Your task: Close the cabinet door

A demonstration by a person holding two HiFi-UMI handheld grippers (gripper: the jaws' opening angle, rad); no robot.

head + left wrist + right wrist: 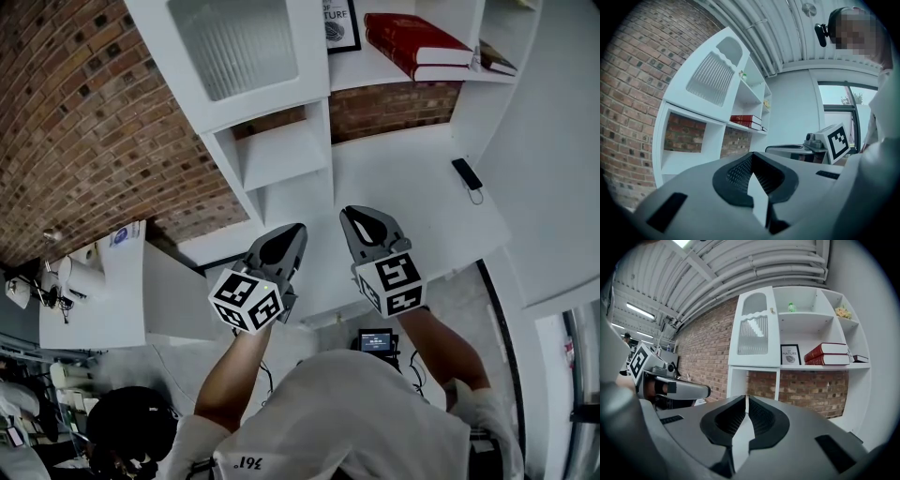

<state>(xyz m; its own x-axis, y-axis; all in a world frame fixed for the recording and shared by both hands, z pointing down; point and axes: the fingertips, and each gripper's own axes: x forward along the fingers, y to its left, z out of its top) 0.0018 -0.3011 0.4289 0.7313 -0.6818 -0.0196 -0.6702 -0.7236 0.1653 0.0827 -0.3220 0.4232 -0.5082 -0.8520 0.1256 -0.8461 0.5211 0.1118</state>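
Both claws are pressed fully together with nothing between them. The left claw (294, 231) and the right claw (350, 217) sit side by side, apart from the furniture. The cabinet door (753, 331) (white frame, ribbed glass panel) stands ahead of and above them, looking flush with the cabinet front. Just right of the door, also above the claws, a framed print (791, 354) reads "NATURE", beside two stacked red books (832, 354).
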